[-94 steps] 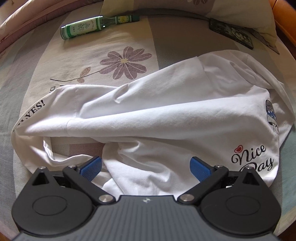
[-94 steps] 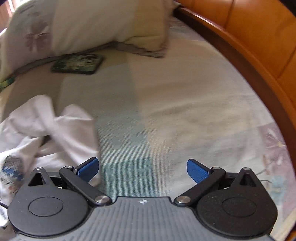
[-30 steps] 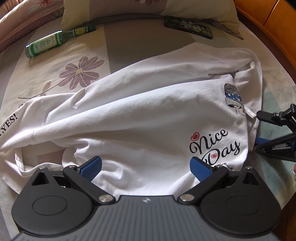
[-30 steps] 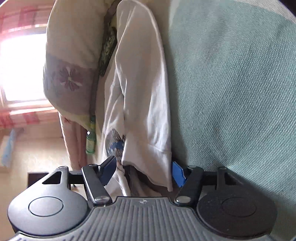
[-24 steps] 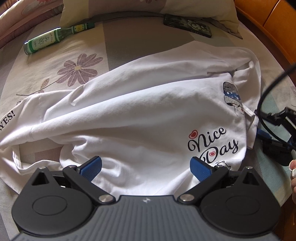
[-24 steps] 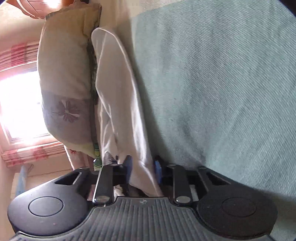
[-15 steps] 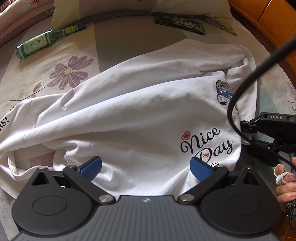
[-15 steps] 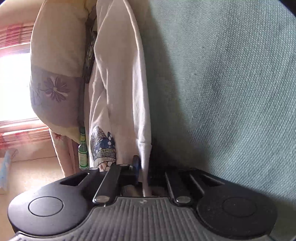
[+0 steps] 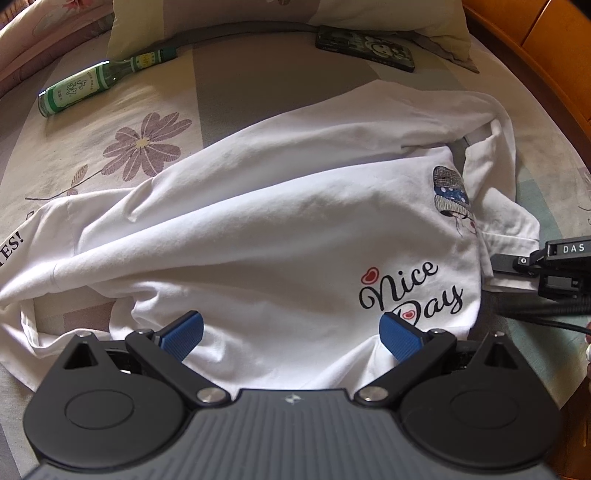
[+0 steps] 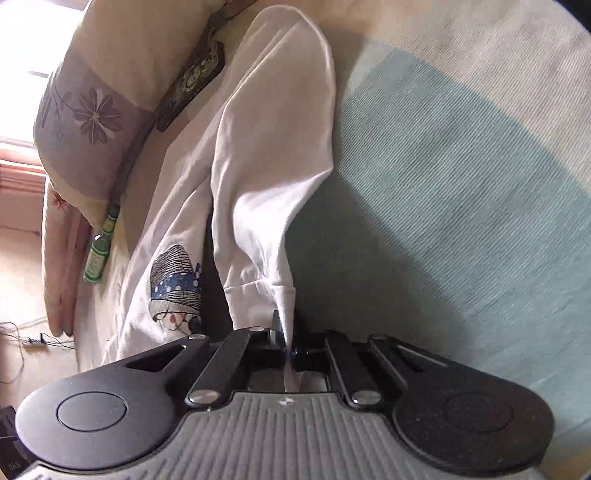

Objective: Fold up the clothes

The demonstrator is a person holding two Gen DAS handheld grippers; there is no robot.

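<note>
Judging by the rumpled white shirt on the bed, no neat fold is seen; right gripper, at 3 o'clock, is clamped on its sleeve, left gripper gaping, empty.

Shirt on bed, before pillow

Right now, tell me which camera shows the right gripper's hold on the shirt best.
The right wrist view. There the right gripper is shut on a sleeve edge of the white shirt, and the pinch shows close up. The left wrist view shows only that gripper's side at the frame edge, beside the shirt.
</note>
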